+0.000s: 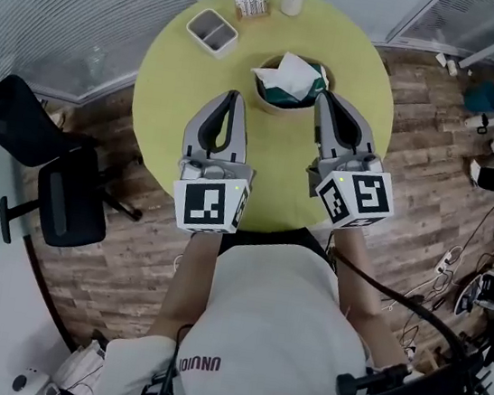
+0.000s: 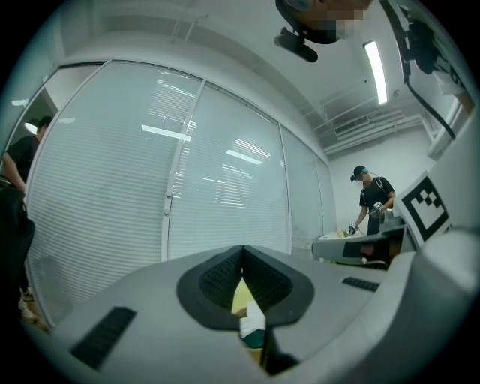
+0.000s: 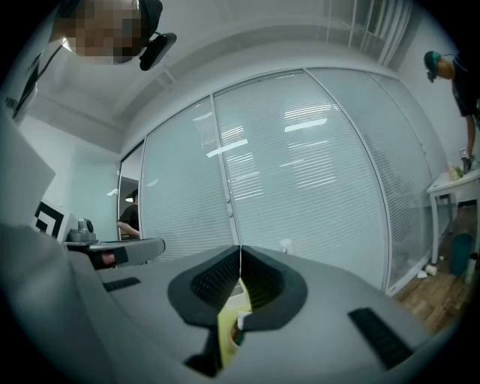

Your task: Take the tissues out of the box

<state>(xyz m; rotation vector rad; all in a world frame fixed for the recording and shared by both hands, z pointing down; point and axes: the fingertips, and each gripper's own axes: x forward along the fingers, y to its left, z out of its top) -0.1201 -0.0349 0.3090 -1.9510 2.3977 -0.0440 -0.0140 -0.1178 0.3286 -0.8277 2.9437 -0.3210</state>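
Your round yellow-green worktop (image 1: 165,98) carries a round dark box (image 1: 259,99) near its middle. A crumpled white tissue (image 1: 285,75) stands up out of the box. A grey two-compartment tray (image 1: 212,32) sits behind it to the left. Your left gripper (image 1: 234,97) and right gripper (image 1: 323,97) flank the box, jaws closed and empty.

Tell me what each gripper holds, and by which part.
Nothing: the left gripper and right gripper are shut and empty; the white tissue sits in the round beige box.

Head view looks down; gripper views face level across table (image 1: 166,89).
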